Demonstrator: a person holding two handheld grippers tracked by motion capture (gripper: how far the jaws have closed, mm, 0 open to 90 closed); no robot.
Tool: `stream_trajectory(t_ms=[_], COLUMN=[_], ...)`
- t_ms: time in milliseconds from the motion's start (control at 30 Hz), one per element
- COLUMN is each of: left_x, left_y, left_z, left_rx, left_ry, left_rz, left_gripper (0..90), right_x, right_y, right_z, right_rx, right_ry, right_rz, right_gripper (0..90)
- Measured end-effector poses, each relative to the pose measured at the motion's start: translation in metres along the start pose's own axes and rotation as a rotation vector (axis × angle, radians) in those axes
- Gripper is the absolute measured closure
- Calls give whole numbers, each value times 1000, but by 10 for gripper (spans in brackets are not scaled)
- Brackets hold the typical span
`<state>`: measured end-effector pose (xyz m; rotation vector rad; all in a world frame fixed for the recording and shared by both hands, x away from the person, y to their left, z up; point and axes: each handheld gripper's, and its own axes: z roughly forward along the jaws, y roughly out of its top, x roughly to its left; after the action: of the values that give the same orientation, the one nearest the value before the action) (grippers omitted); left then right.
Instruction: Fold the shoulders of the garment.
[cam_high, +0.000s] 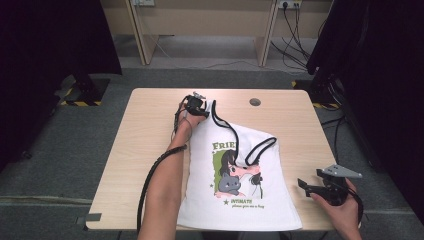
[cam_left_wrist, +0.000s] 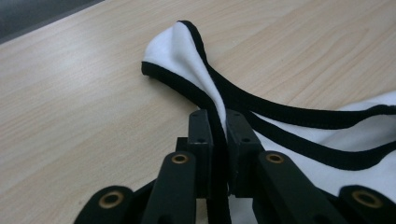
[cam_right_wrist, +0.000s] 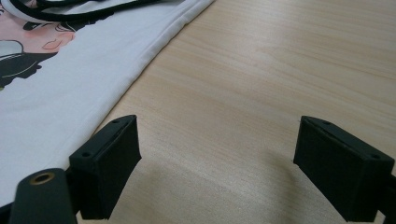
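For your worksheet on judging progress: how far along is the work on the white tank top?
Done: the tank top lies spread on the table, print up. In hand: the left tongs are shut on its black-trimmed strap, stretched toward the far edge. Left: the other strap is folded over the print, and the right tongs stand open beside the hem, holding nothing.

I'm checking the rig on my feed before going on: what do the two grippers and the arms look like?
Both grippers are black, each with two flat, blocky jaws and brass-coloured pivot rings. The left gripper trails a black cable along the bare forearm. The right gripper carries a grey three-cornered plate on top, with a black cable by the wrist. No sleeves show on either arm.
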<state>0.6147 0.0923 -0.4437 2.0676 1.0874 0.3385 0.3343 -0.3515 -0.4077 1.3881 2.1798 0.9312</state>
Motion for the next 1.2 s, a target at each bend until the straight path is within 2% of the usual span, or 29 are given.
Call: stream_trajectory(t_ms=[33,67,133,167,200,233,300,333,400,433,500,533,600,833,1000,1200], left_x=[0,-1,-1,-3,-3,-7,-7,-14,-14,-21,-21,-27,-32,-46,-57,-63], left_y=[0,-1,-1,-1,-1,-1,-1,-1,-1,-2,-2,-3,-5,-16,-27,-34], left_z=[0,-5,-5,-11,-11,-18,-18,-24,-24,-31,-31,-38,-44,-58,-65,-70], left_rx=[0,-47,-47,-72,-72,-108,-108,-125,-125,-146,-146,-162,-169,-192,-196,-205], left_ry=[0,-11,-11,-19,-19,-34,-34,-44,-44,-46,-46,-48,-48,-55,-58,-62], left_rz=[0,-33,-33,-31,-31,-41,-41,-23,-23,-7,-7,12,24,50,86,98], left_gripper=[826,826,820,820,819,819,820,820,820,820,819,819,820,819,817,814], right_x=[0,0,-1,-1,-1,-1,-1,-1,-1,-1,-1,-1,-1,1,0,1], right_y=[0,0,0,0,0,0,0,0,0,0,0,0,0,0,1,1], right_z=[0,0,0,0,0,0,0,0,0,0,1,1,1,1,1,1], right_rx=[-1,-1,1,1,1,2,3,3,4,4,5,5,4,8,10,13], right_ry=[0,0,3,3,3,5,5,5,5,5,5,5,4,-1,-3,-7], right_rz=[3,3,4,4,4,7,8,8,6,6,4,4,2,-3,-3,-10], right_gripper=[145,146,146,147,147,148,148,150,150,152,152,154,156,160,160,161])
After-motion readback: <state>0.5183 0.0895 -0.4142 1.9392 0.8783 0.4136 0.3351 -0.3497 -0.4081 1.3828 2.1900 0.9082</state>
